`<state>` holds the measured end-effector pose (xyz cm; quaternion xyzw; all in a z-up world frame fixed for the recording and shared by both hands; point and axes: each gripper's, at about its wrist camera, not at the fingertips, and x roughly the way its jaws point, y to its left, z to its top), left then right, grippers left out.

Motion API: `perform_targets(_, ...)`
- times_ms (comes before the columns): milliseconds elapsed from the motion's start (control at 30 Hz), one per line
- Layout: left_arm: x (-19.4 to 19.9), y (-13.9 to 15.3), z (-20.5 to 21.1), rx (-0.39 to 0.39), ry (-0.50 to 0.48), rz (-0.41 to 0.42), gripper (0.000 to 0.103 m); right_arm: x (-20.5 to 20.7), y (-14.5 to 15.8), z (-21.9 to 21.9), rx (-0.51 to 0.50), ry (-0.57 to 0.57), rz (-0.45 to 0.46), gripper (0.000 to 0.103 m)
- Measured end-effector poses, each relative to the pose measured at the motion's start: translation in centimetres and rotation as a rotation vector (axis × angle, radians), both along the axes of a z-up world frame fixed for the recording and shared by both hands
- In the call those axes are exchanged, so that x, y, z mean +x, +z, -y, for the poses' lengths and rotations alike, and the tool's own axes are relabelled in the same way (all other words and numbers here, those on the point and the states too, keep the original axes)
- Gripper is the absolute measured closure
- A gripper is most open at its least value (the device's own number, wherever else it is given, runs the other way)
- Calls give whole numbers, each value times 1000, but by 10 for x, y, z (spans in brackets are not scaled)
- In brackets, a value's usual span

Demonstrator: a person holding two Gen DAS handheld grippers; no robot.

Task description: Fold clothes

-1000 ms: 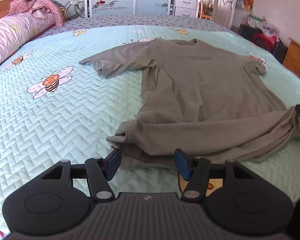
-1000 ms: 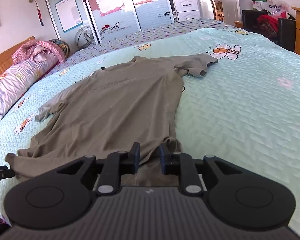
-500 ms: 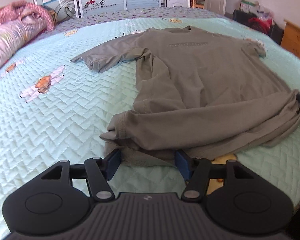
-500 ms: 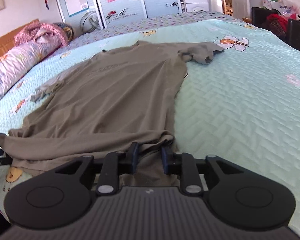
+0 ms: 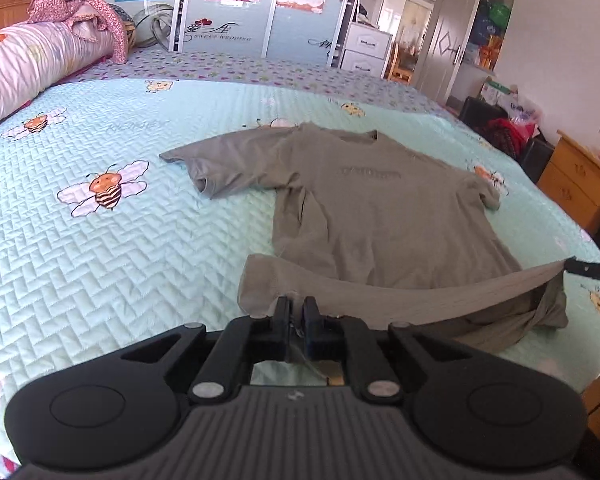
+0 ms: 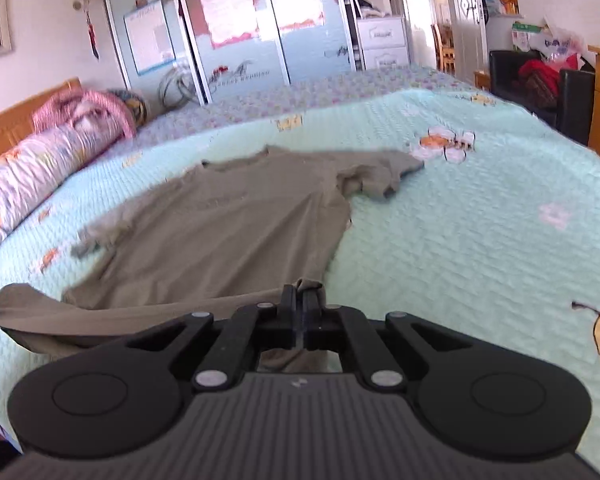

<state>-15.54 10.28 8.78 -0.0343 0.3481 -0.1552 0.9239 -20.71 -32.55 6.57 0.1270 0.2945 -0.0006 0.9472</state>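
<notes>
A grey T-shirt (image 5: 380,208) lies face up on a pale green quilted bedspread (image 5: 120,260) printed with cartoon bees. Half a second earlier the left gripper (image 5: 296,312) sat wide open around the shirt's near left hem corner; now its 2 fingers are pinched together on that corner and the cloth is raised off the bed. The right gripper (image 6: 300,300), already narrowed around the near right corner, has closed fully on it and lifted too. Between the 2 grippers the hem (image 5: 440,288) now hangs as a taut band above the shirt's lower body. This suggests the bottom-to-top fold is beginning: both corners are secured and can likely be carried forward toward the collar.

The shirt's long axis runs straight away from the person, collar (image 5: 340,134) at the far end and hem nearest. Its left sleeve (image 5: 220,168) spreads outward to the left; the right sleeve (image 6: 384,172) is bunched near the shoulder. A rolled floral quilt (image 5: 24,68) lies along the bed's far left edge, well apart from the shirt.
</notes>
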Motion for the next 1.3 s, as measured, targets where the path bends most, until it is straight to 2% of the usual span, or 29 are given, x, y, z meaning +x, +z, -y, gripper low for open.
perform_targets(67,-4,2,-3,0,9,15,97,-7,5,-2,6,6,24,100)
perform_targets(133,-4,11,-8,-43,19,37,97,-14,18,-5,1,17,54,100)
perform_targets(300,-2,49,-1,-48,-11,141,97,-30,57,-3,-37,32,151,100)
perform_targets(400,17,65,12,-20,-30,201,97,-27,81,3,-27,25,233,100)
perform_targets(500,52,60,25,-9,-25,203,96,-6,94,11,-18,5,292,100)
perform_targets(533,61,53,28,6,-22,169,96,9,91,14,-41,-12,272,100)
perform_targets(600,79,38,34,37,-15,99,96,40,71,20,-99,-39,157,98)
perform_targets(667,72,27,35,58,-15,80,93,64,46,21,-168,-73,31,95)
perform_targets(700,62,21,33,75,-21,77,91,65,36,21,-163,-62,-4,95)
perform_targets(733,51,16,31,92,-28,74,81,59,29,21,-128,-37,-6,95)
perform_targets(767,39,10,27,113,-29,69,67,51,22,20,-84,-8,-12,95)
perform_targets(800,28,4,24,133,-32,60,62,42,15,19,-38,21,-19,92)
perform_targets(833,19,-1,22,148,-40,51,59,34,9,15,6,49,-37,88)
perform_targets(933,-7,-14,21,180,-63,23,59,14,-8,-14,71,178,-85,86)
perform_targets(1033,-21,-22,33,182,-132,6,58,6,-15,-66,-30,342,-60,82)
perform_targets(1167,-27,-33,50,269,-170,-9,55,5,-24,-132,-217,563,-42,75)
perform_targets(1233,-27,-37,50,275,-163,-26,54,5,-31,-154,-303,651,-43,63)
perform_targets(1300,-26,-40,45,259,-143,-43,51,4,-38,-168,-390,714,-48,57)
